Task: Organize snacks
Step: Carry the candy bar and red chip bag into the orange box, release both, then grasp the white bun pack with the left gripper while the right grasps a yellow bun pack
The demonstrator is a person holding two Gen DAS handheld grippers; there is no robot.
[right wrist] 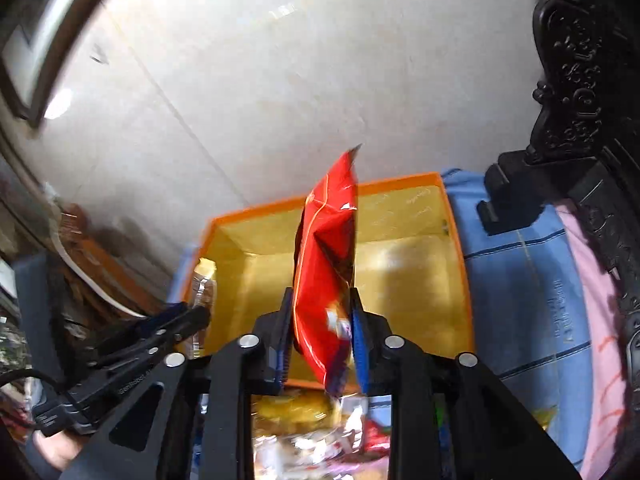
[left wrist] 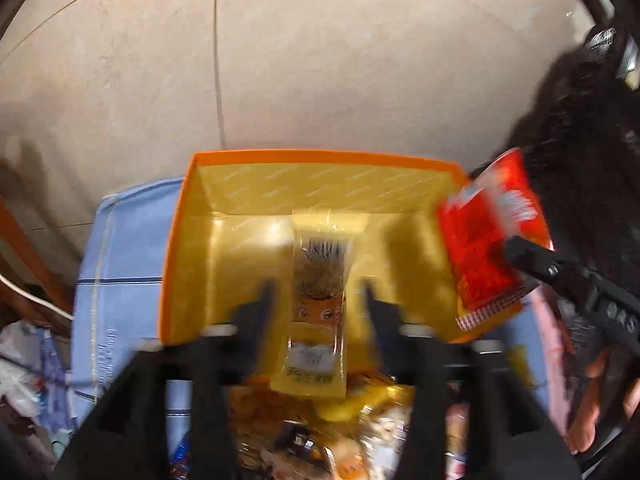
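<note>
Left gripper (left wrist: pixel 318 304) wide around yellow packet (left wrist: pixel 316 320); right gripper (right wrist: pixel 320 320) loosely flanks red bag (right wrist: pixel 326 264) (seen edge-on)

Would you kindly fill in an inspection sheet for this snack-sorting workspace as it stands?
Surface: blue checked cloth under the box.
Job's things: orange box, yellow inside; yellow snack packet over it; red snack bag.
Clutter: loose snack pile before the box.
Grippers: left gripper open, packet loose between the fingers; right gripper around the red bag, grip unclear.
Cables: white cable at left.
Surroundings: pale tiled floor; dark carved furniture.
</note>
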